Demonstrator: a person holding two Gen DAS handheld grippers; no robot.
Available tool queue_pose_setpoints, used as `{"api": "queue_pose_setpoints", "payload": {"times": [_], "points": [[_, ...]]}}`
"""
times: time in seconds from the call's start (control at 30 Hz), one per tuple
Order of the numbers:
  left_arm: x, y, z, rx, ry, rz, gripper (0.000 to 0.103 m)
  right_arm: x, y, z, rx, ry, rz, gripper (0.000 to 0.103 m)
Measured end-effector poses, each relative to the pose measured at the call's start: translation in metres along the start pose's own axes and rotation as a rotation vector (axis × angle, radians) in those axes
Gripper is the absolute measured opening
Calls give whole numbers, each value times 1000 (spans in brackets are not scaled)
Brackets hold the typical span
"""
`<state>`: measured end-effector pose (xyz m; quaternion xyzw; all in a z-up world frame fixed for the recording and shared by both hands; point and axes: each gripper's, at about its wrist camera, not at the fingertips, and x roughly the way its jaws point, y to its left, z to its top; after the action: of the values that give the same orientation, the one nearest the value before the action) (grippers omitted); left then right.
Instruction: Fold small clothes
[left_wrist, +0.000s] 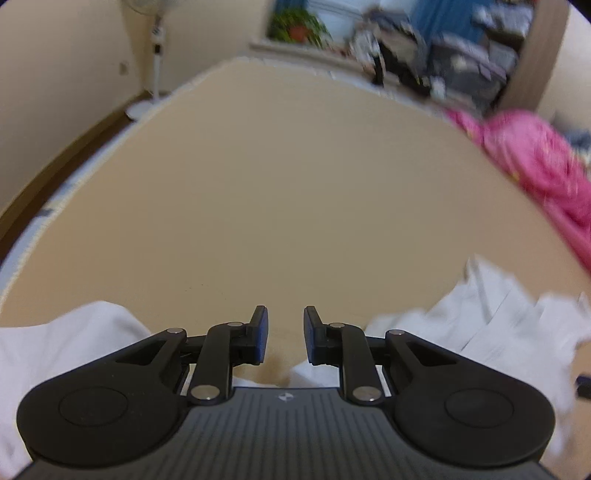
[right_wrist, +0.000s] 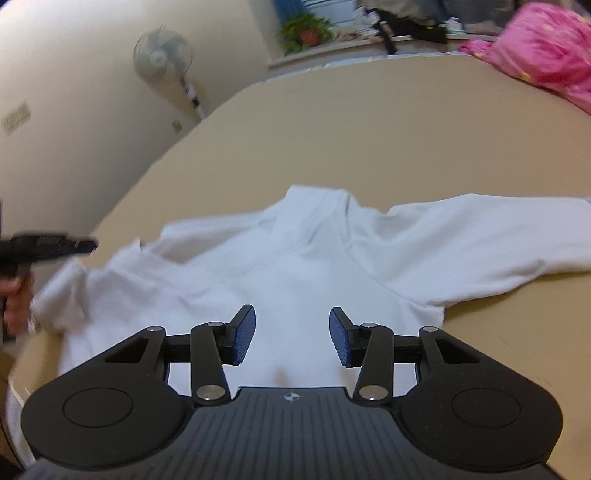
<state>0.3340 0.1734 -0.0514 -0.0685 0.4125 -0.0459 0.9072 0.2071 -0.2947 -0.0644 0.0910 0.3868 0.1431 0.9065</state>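
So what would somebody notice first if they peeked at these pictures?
Probably the white top, spread out on the tan table with its sleeves out to both sides. Then the right gripper, hanging open right above it with nothing between its blue pads. The bright pink cloth bunched at the table's far right corner catches the eye too.

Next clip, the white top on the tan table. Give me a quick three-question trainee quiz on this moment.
1. True or false: the right gripper has cloth pinched between its pads.
2. Which colour is the bundle at the far right of the table? A) green B) pink C) black
3. Fill in: in the right wrist view, the white top lies with one long ____ stretched out to the right.

Key
1. False: its jaws stand apart above the cloth, holding nothing. The left gripper is likewise empty, over bare table.
2. B
3. sleeve
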Motion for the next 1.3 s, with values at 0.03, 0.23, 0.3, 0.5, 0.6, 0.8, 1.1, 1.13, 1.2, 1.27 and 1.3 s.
{"api": "queue_pose_setpoints", "payload": {"times": [0.03,0.23,0.3,0.5,0.6,0.8,1.1,1.13,1.2,1.27,1.3], "points": [[11,1,-2,29,35,-7,27,4,2,-1,-7,13,5,46],[35,-1,-16,219,138,-26,36,15,8,-3,-17,58,13,46],[37,-2,-15,239,132,-28,33,17,9,-2,-15,59,15,46],[25,-20,-22,356,138,-66,14,20,9,-4,-9,75,12,46],[17,-15,-24,344,162,-155,14,22,10,-4,-10,78,10,46],[24,-25,-31,385,160,-153,19,25,12,-4,-11,86,6,46],[35,-34,-24,303,130,-187,28,26,12,-5,-16,89,8,46],[38,-40,-28,324,136,-178,29,26,13,-5,-22,88,7,46],[39,-51,-35,386,121,-153,29,27,13,-6,-26,90,7,46],[36,-52,-36,419,109,-147,20,27,14,-7,-29,90,4,46],[34,-50,-35,423,100,-147,12,28,14,-8,-29,91,4,46]]}}
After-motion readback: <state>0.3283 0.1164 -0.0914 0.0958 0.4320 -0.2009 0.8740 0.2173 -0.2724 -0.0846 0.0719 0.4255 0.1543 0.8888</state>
